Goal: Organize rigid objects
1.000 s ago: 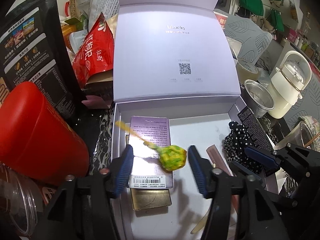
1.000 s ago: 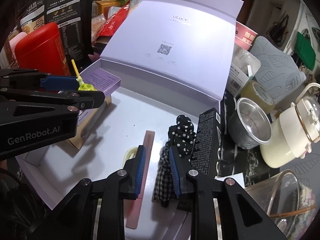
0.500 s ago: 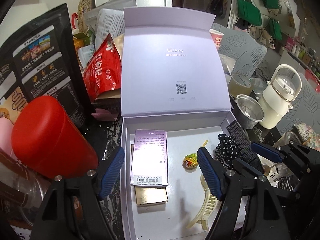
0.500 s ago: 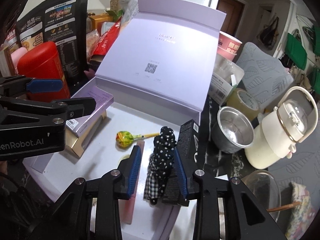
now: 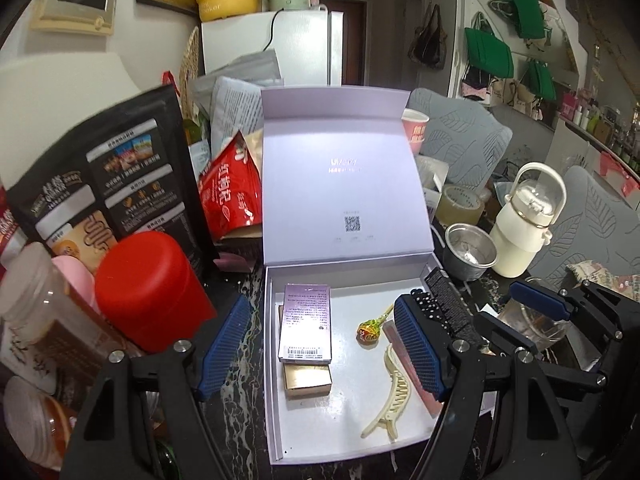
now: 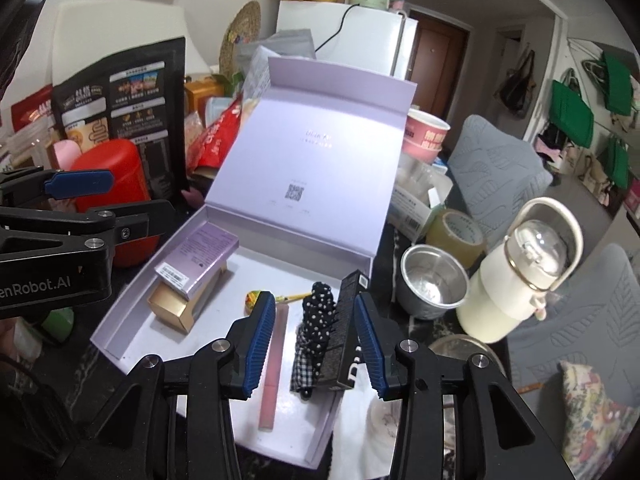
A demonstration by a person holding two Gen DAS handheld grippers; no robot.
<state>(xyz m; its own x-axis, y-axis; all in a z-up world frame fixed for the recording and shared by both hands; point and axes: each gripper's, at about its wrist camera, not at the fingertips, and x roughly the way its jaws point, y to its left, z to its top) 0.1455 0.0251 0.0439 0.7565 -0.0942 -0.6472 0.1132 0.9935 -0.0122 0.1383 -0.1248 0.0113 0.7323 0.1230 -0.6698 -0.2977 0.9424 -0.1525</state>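
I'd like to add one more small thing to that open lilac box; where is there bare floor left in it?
Inside the open lilac box, the near strip below the cream hair claw and gold carton is bare. The right side is crowded.

In the left wrist view, the right pad of the left gripper (image 5: 323, 348) covers most of the polka-dot cloth item (image 5: 425, 305) and part of the pink bar (image 5: 394, 330). The gold box (image 5: 307, 379) is half hidden under the purple carton (image 5: 306, 326). In the right wrist view, the lollipop (image 6: 253, 298) head sits partly behind a blue pad. The print on the lavender box lid (image 6: 320, 152) is too small to read. The glass bowl (image 6: 452, 346) is largely blocked by the gripper frame.
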